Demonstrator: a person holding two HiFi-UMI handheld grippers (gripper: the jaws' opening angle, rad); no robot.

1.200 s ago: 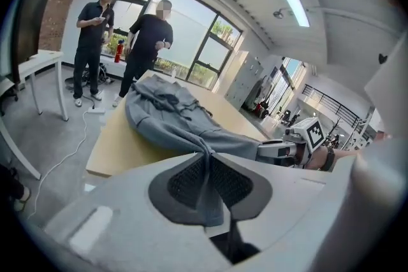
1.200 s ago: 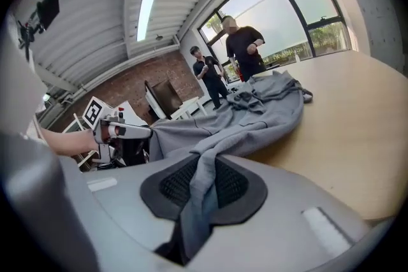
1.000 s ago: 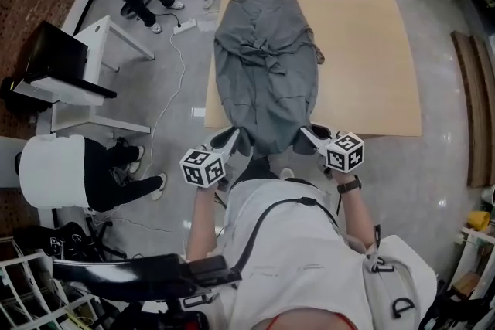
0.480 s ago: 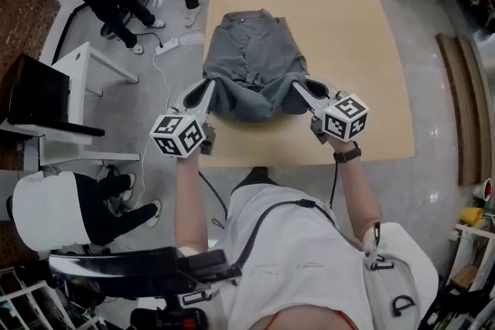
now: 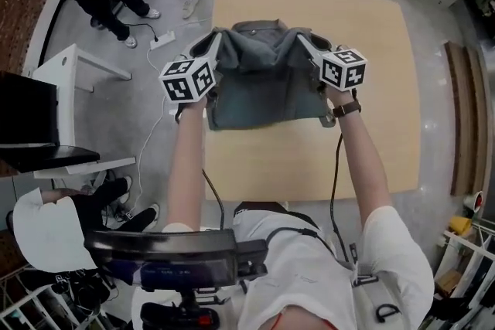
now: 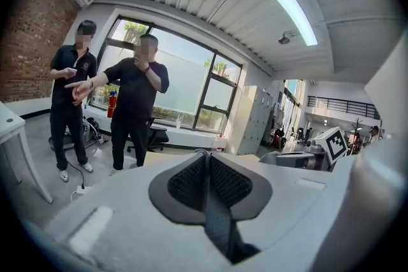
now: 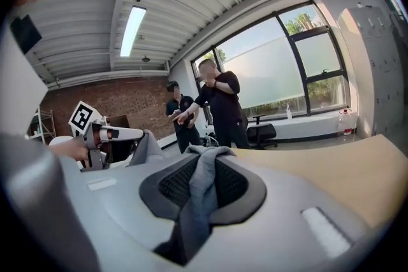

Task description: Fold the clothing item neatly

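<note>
The left gripper (image 5: 217,37) and right gripper (image 5: 302,38) each clamped an edge of the grey cloth garment (image 5: 267,85) above the pale wooden table (image 5: 309,158), whose near half showed bare wood.

Garment (image 5: 263,85) folds hide left gripper (image 5: 218,37) and right gripper (image 5: 302,38) tips.

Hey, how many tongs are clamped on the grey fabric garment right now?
2. The left tongs pinch the grey fabric garment at its left side and the right tongs at its right side, both above the light wooden table. None appear hidden.
</note>
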